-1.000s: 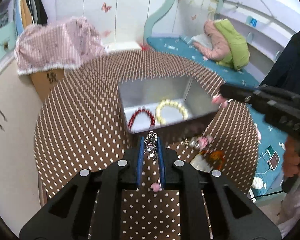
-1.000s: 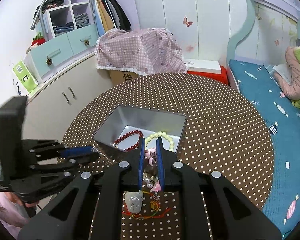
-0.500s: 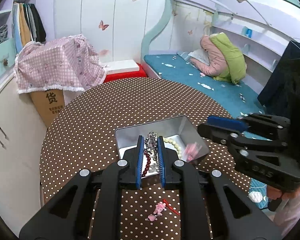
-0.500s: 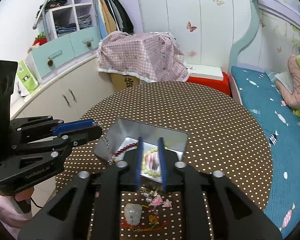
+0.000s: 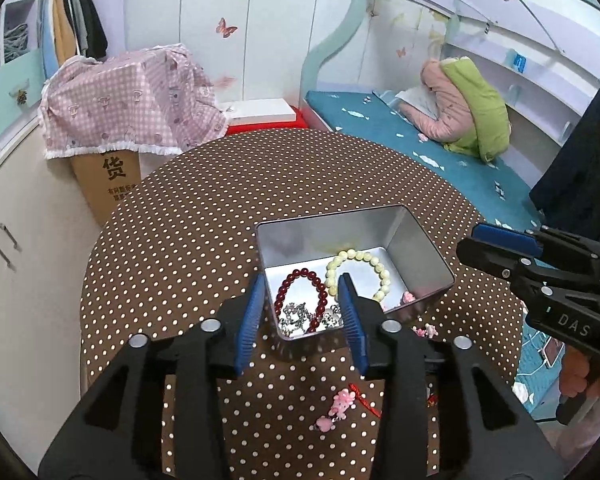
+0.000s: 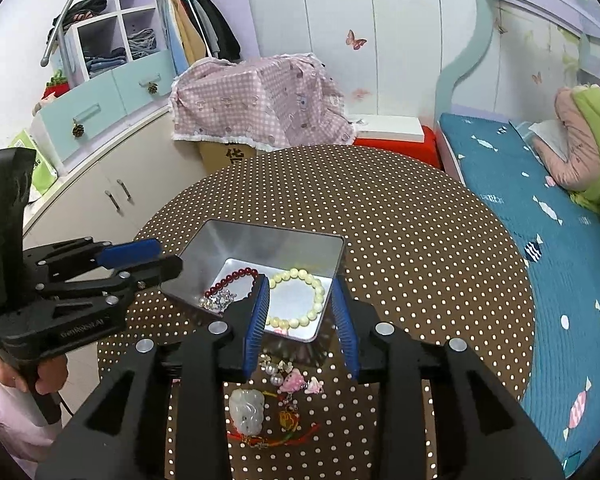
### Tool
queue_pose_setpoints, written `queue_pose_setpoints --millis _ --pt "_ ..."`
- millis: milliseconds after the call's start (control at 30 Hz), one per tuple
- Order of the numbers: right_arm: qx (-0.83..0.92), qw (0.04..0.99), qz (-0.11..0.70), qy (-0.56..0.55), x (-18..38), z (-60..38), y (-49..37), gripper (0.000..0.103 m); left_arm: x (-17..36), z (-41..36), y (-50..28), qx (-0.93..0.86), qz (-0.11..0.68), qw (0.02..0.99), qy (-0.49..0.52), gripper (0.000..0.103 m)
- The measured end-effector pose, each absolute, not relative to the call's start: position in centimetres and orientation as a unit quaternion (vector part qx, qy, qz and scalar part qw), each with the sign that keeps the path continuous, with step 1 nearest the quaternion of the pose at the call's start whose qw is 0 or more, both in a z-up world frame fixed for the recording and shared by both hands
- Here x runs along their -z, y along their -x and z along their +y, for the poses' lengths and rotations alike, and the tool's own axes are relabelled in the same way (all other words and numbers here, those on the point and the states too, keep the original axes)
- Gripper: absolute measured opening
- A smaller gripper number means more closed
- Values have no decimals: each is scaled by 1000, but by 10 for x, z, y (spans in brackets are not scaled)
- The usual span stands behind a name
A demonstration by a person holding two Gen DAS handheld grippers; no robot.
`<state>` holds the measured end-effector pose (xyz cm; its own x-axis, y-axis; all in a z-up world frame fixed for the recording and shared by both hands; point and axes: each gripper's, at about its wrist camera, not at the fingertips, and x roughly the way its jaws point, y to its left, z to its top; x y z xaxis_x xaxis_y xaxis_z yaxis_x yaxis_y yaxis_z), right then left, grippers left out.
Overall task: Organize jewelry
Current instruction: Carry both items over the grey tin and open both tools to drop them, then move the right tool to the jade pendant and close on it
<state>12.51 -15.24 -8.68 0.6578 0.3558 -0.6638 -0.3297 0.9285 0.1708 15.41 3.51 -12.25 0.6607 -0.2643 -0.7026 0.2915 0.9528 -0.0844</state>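
A silver tin box sits on the round polka-dot table. Inside lie a red bead bracelet, a cream bead bracelet, a silver chain and a small pink charm. My left gripper is open and empty, just above the box's near left corner. My right gripper is open and empty over the box's near edge. Loose on the table lie a pale jade pendant on red cord, pearl and pink charms and a pink charm string.
The brown dotted table is ringed by cream cabinets at left, a cloth-covered cardboard box behind, and a bed with teal sheet at right.
Both grippers have opened. The silver chain dropped from my left gripper into the box, and the pink charm left my right gripper and lies in the box.
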Motion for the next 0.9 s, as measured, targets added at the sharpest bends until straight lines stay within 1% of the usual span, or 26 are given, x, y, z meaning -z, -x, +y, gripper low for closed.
queue_pose_setpoints --millis 133,200,433,600,900 --pt "-181 909 374 -22 91 -157 -121 31 123 42 -142 148 383 912 -14 43" --pt "-178 909 377 -25 93 -160 -118 31 125 46 -133 145 386 911 -13 46" --pt "-176 906 384 -29 99 -158 -106 32 140 52 -113 141 404 904 -6 48" --pt "-180 901 394 -25 106 -153 -97 37 157 51 -102 150 422 894 -6 50" --pt "-186 883 429 -25 129 -144 -88 38 192 32 -98 156 454 876 -42 50"
